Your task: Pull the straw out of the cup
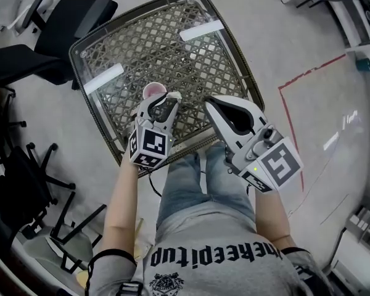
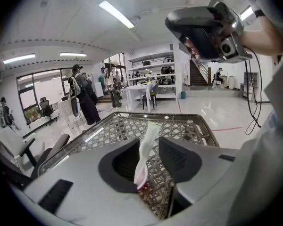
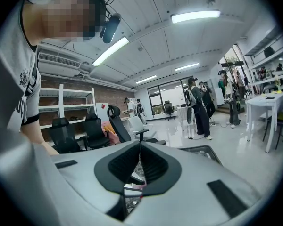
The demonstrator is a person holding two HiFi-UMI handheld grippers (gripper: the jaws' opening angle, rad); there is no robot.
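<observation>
A pink cup (image 1: pixel 153 90) stands on the glass-topped wicker table (image 1: pixel 91 90), near its front edge. My left gripper (image 1: pixel 167 97) hangs just to the right of the cup. In the left gripper view a white paper-wrapped straw (image 2: pixel 150 132) leans upright between the jaws of the left gripper (image 2: pixel 147 143). Those jaws stand apart, and the straw rests nearer the left one, its pinkish lower end (image 2: pixel 141 179) down in the gap. My right gripper (image 1: pixel 208 101) is held at the table's front right, pointing toward the cup. The right gripper (image 3: pixel 140 144) is shut with nothing between its jaws.
Black office chairs (image 1: pixel 68 20) stand left of the table, and another chair base (image 1: pixel 46 171) is at my left. A red tape line (image 1: pixel 290 113) runs on the floor to the right. Several people (image 2: pixel 82 98) stand far across the room.
</observation>
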